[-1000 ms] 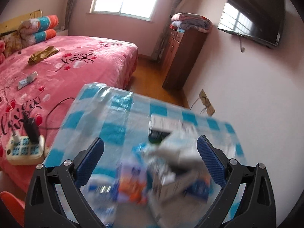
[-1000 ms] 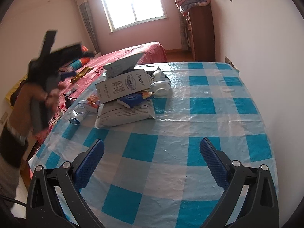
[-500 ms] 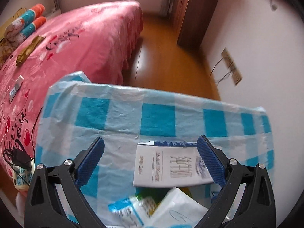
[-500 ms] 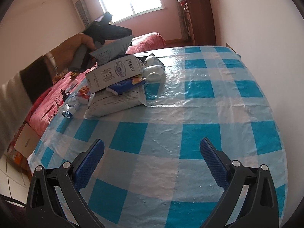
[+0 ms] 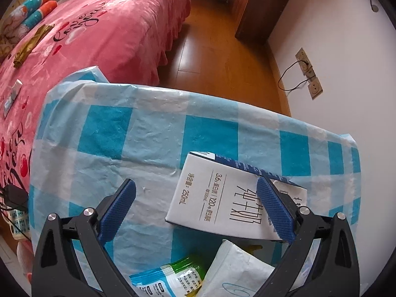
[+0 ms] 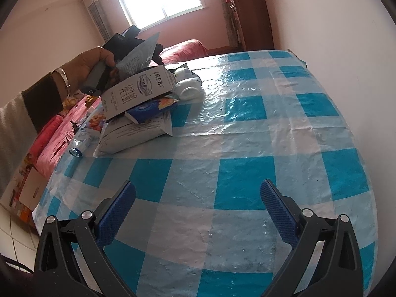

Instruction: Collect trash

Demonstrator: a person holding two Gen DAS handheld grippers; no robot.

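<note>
A pile of trash lies on the blue-checked tablecloth [image 6: 242, 128]: a white milk carton [image 5: 222, 203] on top, a blue snack packet [image 6: 151, 107], a large white bag [image 6: 133, 133], a white bottle [image 6: 189, 86] and a small plastic bottle [image 6: 80, 144]. My left gripper [image 5: 195, 208] is open, held over the pile with the carton under its right finger. In the right wrist view the left gripper [image 6: 123, 49] is seen in the hand above the pile. My right gripper [image 6: 198, 212] is open and empty over bare cloth, well short of the pile.
A pink bed [image 5: 86, 39] stands beside the table. A wooden cabinet [image 6: 250, 17] stands by the far wall. Wall sockets with a cable [image 5: 307, 71] are on the right wall. A green-and-blue packet [image 5: 170, 279] lies at the left view's bottom.
My left gripper has tilted down and moved over the trash pile, and the milk carton now lies between its fingers. My right gripper has barely moved.
</note>
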